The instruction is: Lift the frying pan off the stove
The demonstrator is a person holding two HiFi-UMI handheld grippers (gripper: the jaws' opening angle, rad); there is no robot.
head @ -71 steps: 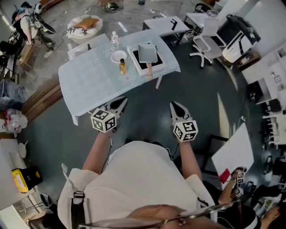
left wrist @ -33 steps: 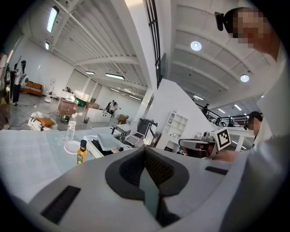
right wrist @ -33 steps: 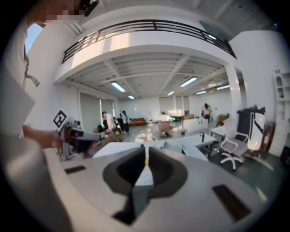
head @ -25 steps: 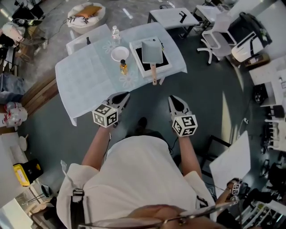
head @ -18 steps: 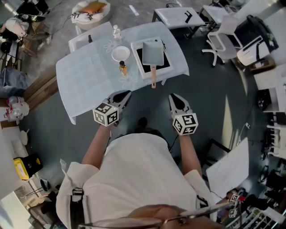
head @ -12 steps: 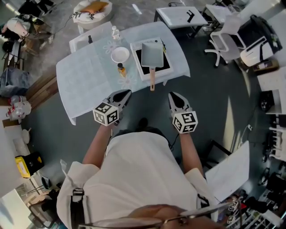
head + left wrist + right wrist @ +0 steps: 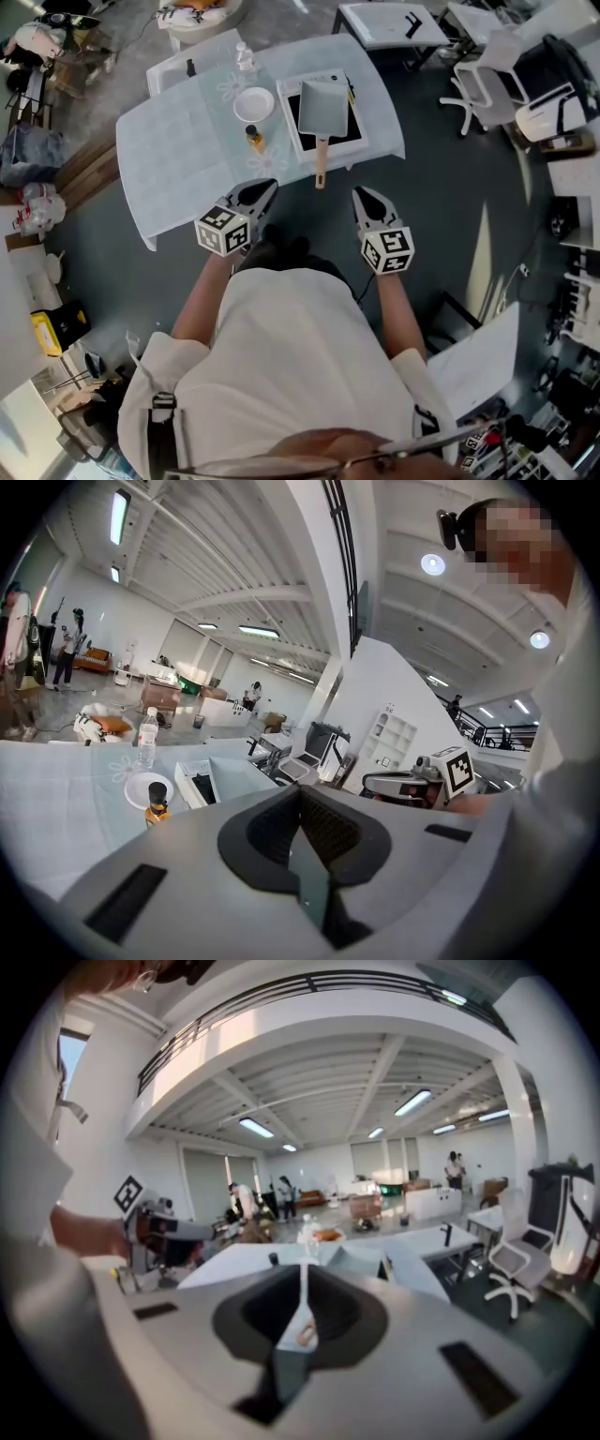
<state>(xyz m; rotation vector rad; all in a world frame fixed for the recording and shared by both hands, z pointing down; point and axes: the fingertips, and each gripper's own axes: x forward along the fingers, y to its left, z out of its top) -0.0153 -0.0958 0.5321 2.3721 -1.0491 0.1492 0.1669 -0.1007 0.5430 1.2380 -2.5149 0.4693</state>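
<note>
A square grey frying pan [image 7: 323,106] sits on a white stove with a black top [image 7: 354,141] on the table, its wooden handle [image 7: 320,167] pointing over the near edge towards me. Both grippers hang in the air short of the table, and both are shut on nothing. My left gripper [image 7: 264,186] is near the table's front edge, left of the handle. My right gripper [image 7: 360,195] is below and right of the handle's end. In the left gripper view the shut jaws [image 7: 300,797] face the pan [image 7: 236,776].
A light cloth covers the table [image 7: 178,159]. A white plate [image 7: 253,103], a small sauce bottle [image 7: 251,139] and a water bottle [image 7: 246,58] stand left of the stove. Office chairs [image 7: 487,89] and another table [image 7: 394,21] lie to the right. People stand further back in the hall.
The table, stove and pan have drawn nearer to the grippers as I step forward. Both grippers keep their pose and stay shut.
</note>
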